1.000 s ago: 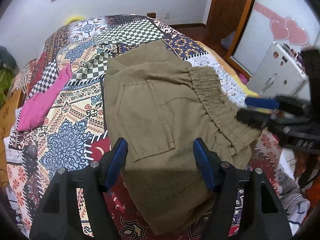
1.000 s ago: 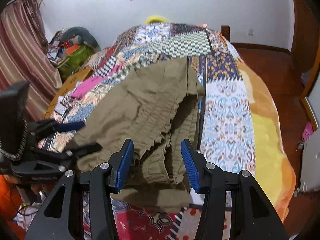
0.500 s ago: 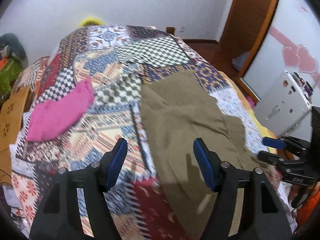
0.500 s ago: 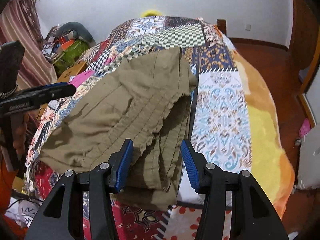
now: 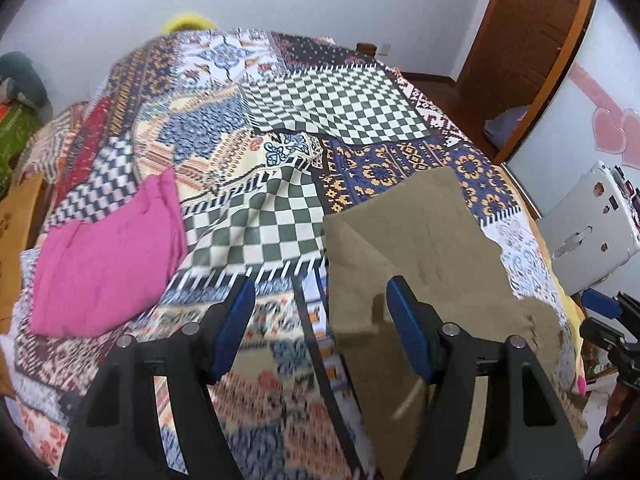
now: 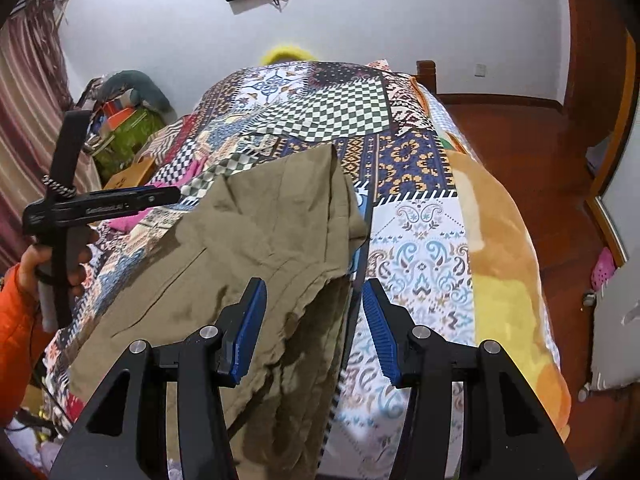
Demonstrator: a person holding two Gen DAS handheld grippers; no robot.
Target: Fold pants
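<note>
Olive-brown pants (image 5: 420,248) lie folded on the patchwork bedspread (image 5: 248,236), their gathered waistband toward the near edge. My left gripper (image 5: 322,328) hovers open over the pants' left edge, its left finger above bare bedspread and nothing between the pads. In the right wrist view the pants (image 6: 248,248) fill the lower left. My right gripper (image 6: 314,332) stands open above their right edge near the waistband and pinches nothing. The left gripper (image 6: 170,196) shows there side-on, held by a hand in an orange sleeve (image 6: 16,312).
A folded pink garment (image 5: 104,256) lies on the bed's left side. A white appliance (image 5: 588,224) and a wooden door (image 5: 520,48) stand to the right. Boxes and clutter (image 6: 128,128) sit beside the bed on the left. The bed's right edge drops to a wooden floor (image 6: 532,144).
My left gripper has swung left, from over the middle of the pants to their left edge, bringing the pink garment closer. The right gripper shifted a little. The pants have not moved.
</note>
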